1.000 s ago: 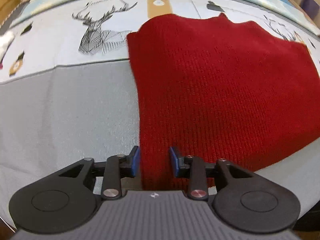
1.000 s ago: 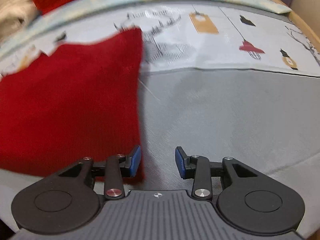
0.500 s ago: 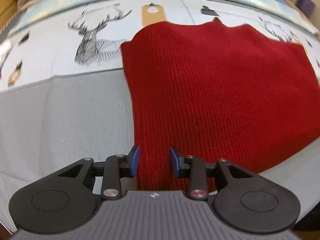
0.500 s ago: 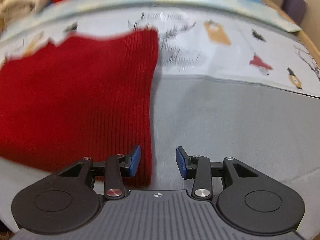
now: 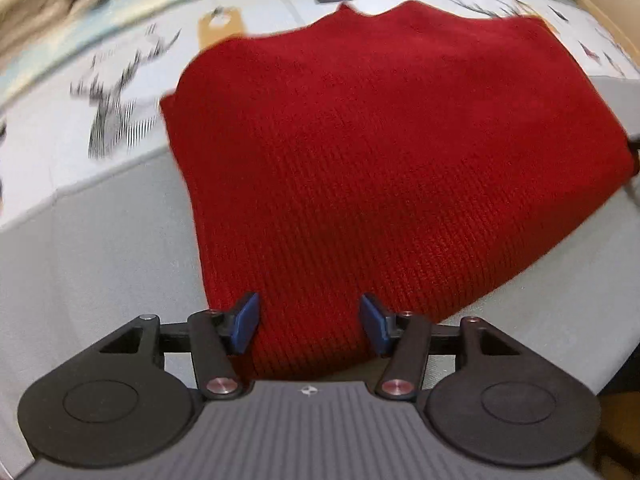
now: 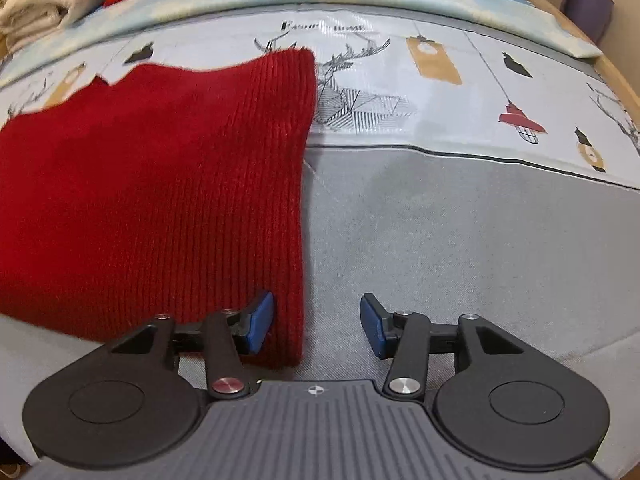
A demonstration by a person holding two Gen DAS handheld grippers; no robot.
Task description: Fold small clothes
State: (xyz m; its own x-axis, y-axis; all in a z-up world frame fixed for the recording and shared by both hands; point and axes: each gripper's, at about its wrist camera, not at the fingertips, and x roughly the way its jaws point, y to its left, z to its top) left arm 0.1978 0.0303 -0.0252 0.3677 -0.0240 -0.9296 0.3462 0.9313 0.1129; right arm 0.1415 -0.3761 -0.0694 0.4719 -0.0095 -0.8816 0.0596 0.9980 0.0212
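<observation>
Sweater [image 5: 380, 168] lies flat on cloth [image 6: 460, 232]; left gripper [image 5: 308, 324] and right gripper [image 6: 316, 322] both spread apart at near corners. Pinch hem evenly, lift together.

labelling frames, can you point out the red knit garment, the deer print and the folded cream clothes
red knit garment [image 5: 380, 168], left wrist view, middle of the knit
deer print [image 6: 356, 96], right wrist view, on the deer's neck
folded cream clothes [image 6: 40, 0], right wrist view, middle of the stack
</observation>
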